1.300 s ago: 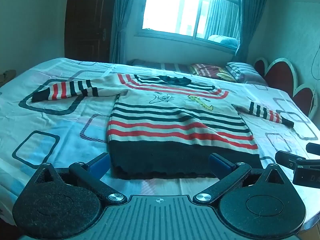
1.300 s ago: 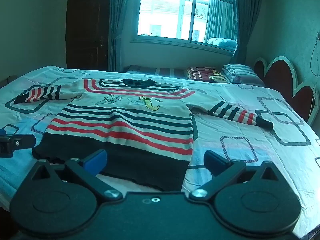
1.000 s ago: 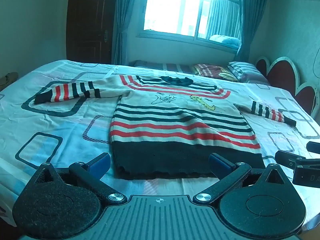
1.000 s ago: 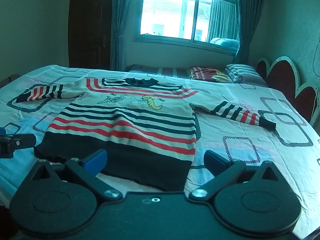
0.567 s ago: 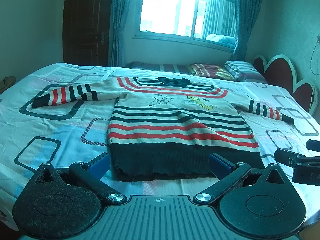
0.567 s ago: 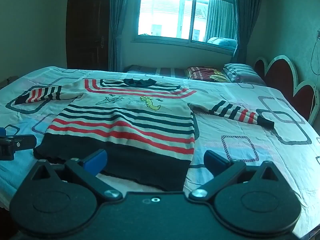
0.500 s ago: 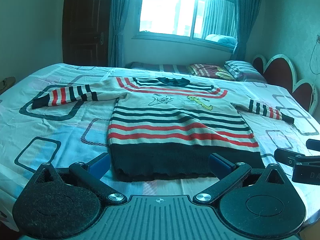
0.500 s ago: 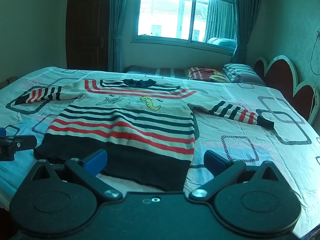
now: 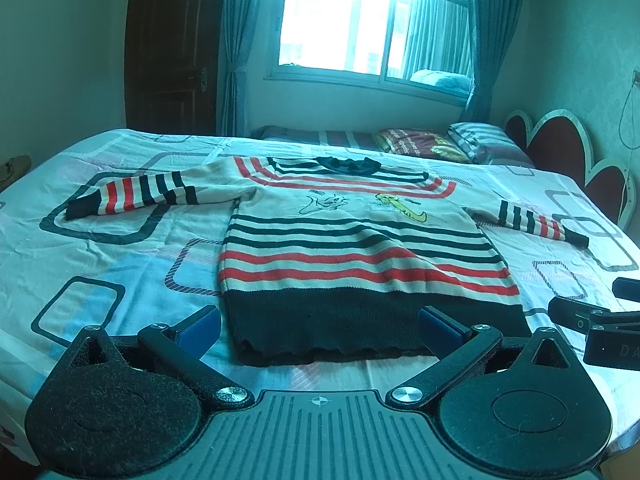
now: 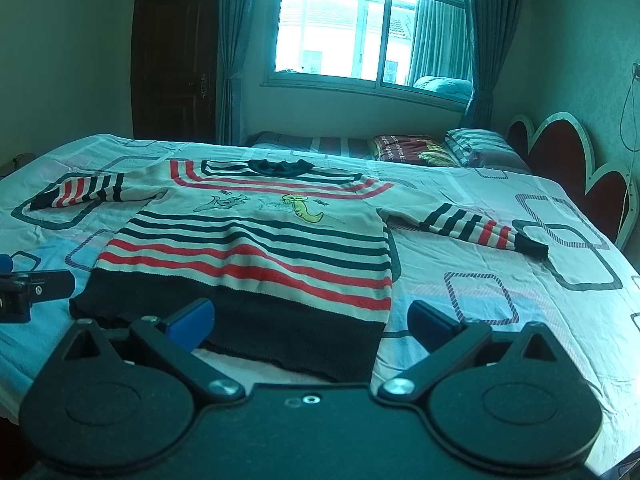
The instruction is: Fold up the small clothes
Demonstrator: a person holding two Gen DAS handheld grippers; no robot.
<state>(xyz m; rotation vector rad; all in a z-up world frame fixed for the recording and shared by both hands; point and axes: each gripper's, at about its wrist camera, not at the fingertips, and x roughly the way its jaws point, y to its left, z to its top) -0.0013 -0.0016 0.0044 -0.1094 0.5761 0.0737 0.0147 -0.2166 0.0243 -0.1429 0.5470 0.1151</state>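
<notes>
A small striped sweater (image 9: pixel 360 248) lies flat, front up, on the bed, sleeves spread to both sides; it also shows in the right wrist view (image 10: pixel 256 248). Its dark hem faces both grippers. My left gripper (image 9: pixel 320 326) is open and empty, just short of the hem's left half. My right gripper (image 10: pixel 310 320) is open and empty, just short of the hem's right corner. The left sleeve (image 9: pixel 132 194) and the right sleeve (image 10: pixel 472 228) lie stretched out. Each gripper shows at the edge of the other's view.
The bed sheet (image 9: pixel 100 264) is light with square outlines. Pillows (image 9: pixel 476 142) lie at the far end by the red headboard (image 9: pixel 576 160). A window with curtains (image 10: pixel 360 28) and a dark door (image 10: pixel 176 60) stand behind the bed.
Both grippers have shifted only slightly in front of the hem; the sweater has not moved and both grippers stay open.
</notes>
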